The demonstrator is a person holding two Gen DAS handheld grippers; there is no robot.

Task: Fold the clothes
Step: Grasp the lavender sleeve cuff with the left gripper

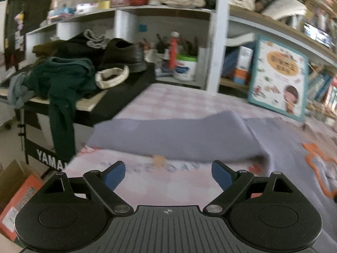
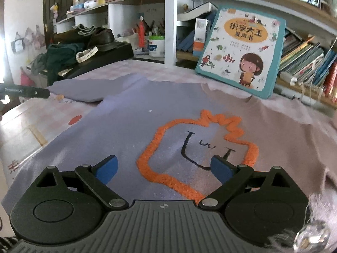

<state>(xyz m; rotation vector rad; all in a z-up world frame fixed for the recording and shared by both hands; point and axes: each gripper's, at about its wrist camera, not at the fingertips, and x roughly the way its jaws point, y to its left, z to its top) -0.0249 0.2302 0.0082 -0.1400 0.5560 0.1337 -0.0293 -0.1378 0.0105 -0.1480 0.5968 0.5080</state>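
- Where writing can be read, the keyboard stand (image 1: 45, 160) shows "YAMA", cut off by hanging green clothes (image 1: 63, 88), and one picture book (image 2: 242, 48) bears Chinese characters.
- One lilac shirt (image 2: 126, 130) with an orange outline lies flat on the pink sheet (image 1: 160, 99), one sleeve (image 1: 179, 135) out sideways.
- Two grippers: left gripper (image 1: 167, 174) and right gripper (image 2: 163, 168) both gape wide, holding nothing.
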